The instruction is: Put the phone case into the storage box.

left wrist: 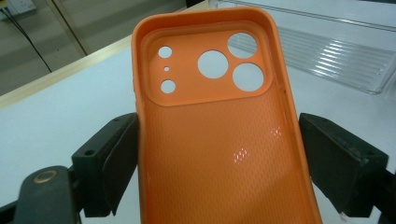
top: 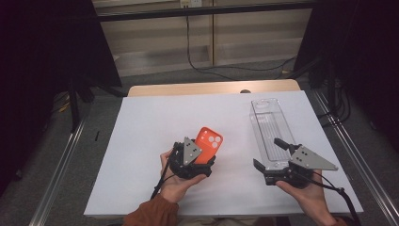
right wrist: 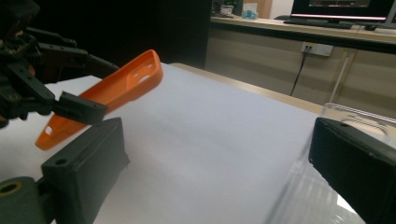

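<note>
Clearly the left gripper (top: 200, 157) has the orange phone case (top: 207, 144) pinched by its long edges, lifted and tilted above the white table (top: 141, 141) left of the clear tray (top: 270, 132). To do this well, I would keep the squeeze gentle (the soft shell would likely bow) and bring the case level over the tray. That tray looks empty. The right gripper (top: 268, 153) holds nothing, its jaws spread wide about the tray's near end, probably to steady it.
</note>
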A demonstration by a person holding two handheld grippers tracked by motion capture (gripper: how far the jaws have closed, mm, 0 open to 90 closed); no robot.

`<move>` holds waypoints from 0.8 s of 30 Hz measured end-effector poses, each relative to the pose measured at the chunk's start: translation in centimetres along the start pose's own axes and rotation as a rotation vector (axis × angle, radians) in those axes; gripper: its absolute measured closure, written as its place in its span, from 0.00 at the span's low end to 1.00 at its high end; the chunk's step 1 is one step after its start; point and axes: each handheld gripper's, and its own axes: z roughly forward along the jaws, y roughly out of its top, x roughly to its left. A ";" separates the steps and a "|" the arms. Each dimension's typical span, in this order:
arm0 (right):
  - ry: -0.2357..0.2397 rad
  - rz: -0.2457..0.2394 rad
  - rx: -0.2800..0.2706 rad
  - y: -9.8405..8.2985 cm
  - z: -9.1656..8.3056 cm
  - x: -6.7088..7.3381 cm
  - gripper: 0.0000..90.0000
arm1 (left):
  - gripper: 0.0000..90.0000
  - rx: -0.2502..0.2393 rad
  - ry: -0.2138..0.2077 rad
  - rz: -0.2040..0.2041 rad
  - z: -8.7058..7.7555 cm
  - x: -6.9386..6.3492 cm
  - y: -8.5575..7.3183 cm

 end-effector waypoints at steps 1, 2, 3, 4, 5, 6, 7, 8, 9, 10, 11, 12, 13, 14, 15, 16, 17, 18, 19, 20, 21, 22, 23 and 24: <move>0.010 0.001 0.006 0.2 0.3 0.1 0.04 | 0.17 -0.002 0.003 0.006 0.0 -0.1 0.0; 0.021 -0.002 0.011 0.4 0.7 0.3 0.05 | 0.17 -0.010 0.011 0.009 0.0 -0.2 0.0; 0.029 0.002 0.018 0.6 1.1 0.5 0.06 | 0.17 -0.016 0.009 0.008 0.0 -0.3 0.0; 0.039 0.007 0.022 0.8 1.6 0.8 0.07 | 0.17 -0.018 0.010 0.009 0.0 -0.4 0.1; 0.050 0.007 0.027 1.1 2.2 1.0 0.06 | 0.17 -0.025 0.018 0.012 0.0 -0.5 0.1; 0.058 0.003 0.031 1.3 2.8 1.3 0.05 | 0.17 -0.030 0.020 0.016 0.0 -0.6 0.1; 0.064 0.003 0.045 1.5 3.4 1.7 0.06 | 0.17 -0.036 0.025 0.021 0.0 -0.6 0.1; 0.071 0.002 0.053 1.7 4.0 1.9 0.06 | 0.17 -0.038 0.031 0.022 0.0 -0.7 0.1; 0.067 0.003 0.059 2.0 4.6 2.2 0.08 | 0.17 -0.040 0.034 0.025 0.0 -0.8 0.1; 0.062 0.007 0.064 2.2 5.1 2.4 0.08 | 0.17 -0.047 0.041 0.027 -0.1 -0.8 0.1; 0.055 0.011 0.065 2.5 5.5 2.5 0.08 | 0.17 -0.052 0.048 0.027 -0.1 -0.9 0.1; 0.047 0.016 0.068 2.8 5.8 2.5 0.07 | 0.17 -0.055 0.048 0.026 -0.1 -0.9 0.0; 0.045 0.021 0.076 3.0 6.2 2.5 0.07 | 0.17 -0.057 0.056 0.027 -0.1 -1.0 0.0; 0.043 0.032 0.086 3.2 6.4 2.4 0.09 | 0.17 -0.060 0.062 0.029 0.0 -1.0 -0.1; 0.047 0.053 0.091 3.3 6.7 2.3 0.10 | 0.17 -0.061 0.065 0.031 0.1 -1.1 -0.1; 0.051 0.060 0.101 3.4 7.0 2.3 0.11 | 0.17 -0.067 0.076 0.036 0.2 -1.1 -0.1; 0.044 0.063 0.130 3.6 7.2 2.3 0.11 | 0.17 -0.068 0.077 0.038 0.3 -1.1 0.0; 0.045 0.077 0.156 3.8 7.5 2.4 0.12 | 0.17 -0.064 0.081 0.040 0.4 -1.1 0.0; 0.049 0.084 0.176 4.0 7.7 2.4 0.13 | 0.17 -0.068 0.088 0.041 0.5 -1.1 0.0; 0.052 0.088 0.193 4.2 7.8 2.4 0.18 | 0.17 -0.069 0.097 0.043 0.7 -1.1 0.1; 0.054 0.088 0.207 4.3 7.9 2.3 0.21 | 0.17 -0.070 0.102 0.045 0.8 -1.1 0.2; 0.058 0.104 0.218 4.4 8.1 2.2 0.23 | 0.17 -0.074 0.107 0.054 1.0 -1.2 0.2; 0.059 0.114 0.233 4.6 8.2 2.1 0.27 | 0.17 -0.072 0.112 0.062 1.1 -1.3 0.3; 0.056 0.115 0.242 4.8 8.3 1.9 0.31 | 0.17 -0.074 0.115 0.071 1.2 -1.3 0.3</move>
